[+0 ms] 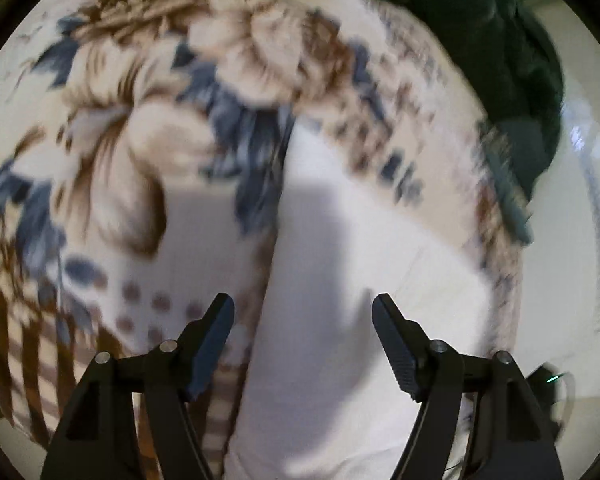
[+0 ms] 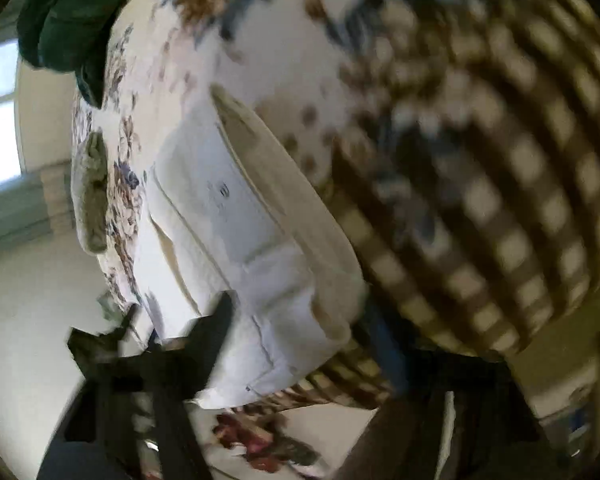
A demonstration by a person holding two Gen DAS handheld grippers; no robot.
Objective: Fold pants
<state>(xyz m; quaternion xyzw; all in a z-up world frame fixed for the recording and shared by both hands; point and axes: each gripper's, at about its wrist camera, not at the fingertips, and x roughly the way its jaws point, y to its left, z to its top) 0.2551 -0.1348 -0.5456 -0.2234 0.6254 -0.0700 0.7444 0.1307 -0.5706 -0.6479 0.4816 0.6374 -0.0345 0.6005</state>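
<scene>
Left gripper [image 1: 303, 320]: hovered over white pants [image 1: 340, 280], jaws wide apart, holding nothing. Pants: lay flat on floral bedspread [image 1: 120, 140], near its edge. Right gripper [image 2: 300, 320]: blurred, waistband between jaws; grip unclear.

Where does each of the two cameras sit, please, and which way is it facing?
Left wrist: on the left claw, looking forward and down along its open fingers at the white pants lying on the floral blanket; both fingers show.
Right wrist: on the right claw, close above the pants' waistband, the picture tilted and blurred; its fingers straddle the cloth, and whether they pinch it is unclear.
Shared: pants, blanket, and a dark green garment at the blanket's edge.
</scene>
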